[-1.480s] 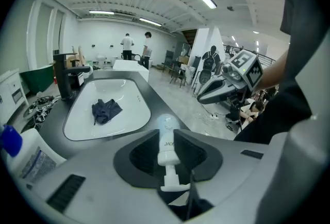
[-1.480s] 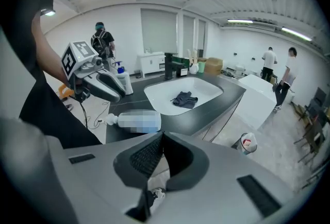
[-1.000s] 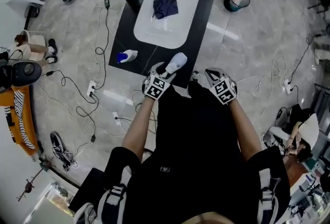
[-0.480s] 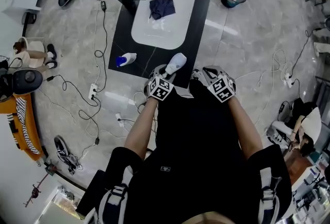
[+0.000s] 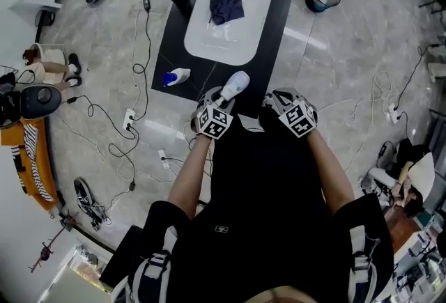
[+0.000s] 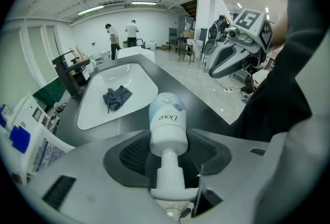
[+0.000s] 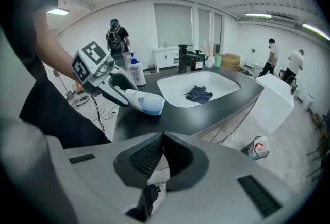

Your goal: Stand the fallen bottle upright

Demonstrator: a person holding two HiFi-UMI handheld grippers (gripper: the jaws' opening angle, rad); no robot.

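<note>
Now the left tool (image 6: 170, 158) is clamped on the white pump bottle (image 6: 167, 120) near its pump end, its jaws having just been closing. The bottle is held tilted over the near edge of the black worktop (image 5: 275, 23). The right tool (image 7: 161, 153) has its jaws together, empty.

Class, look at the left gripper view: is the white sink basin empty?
No, a crumpled dark blue cloth lies inside the white sink basin.
</note>
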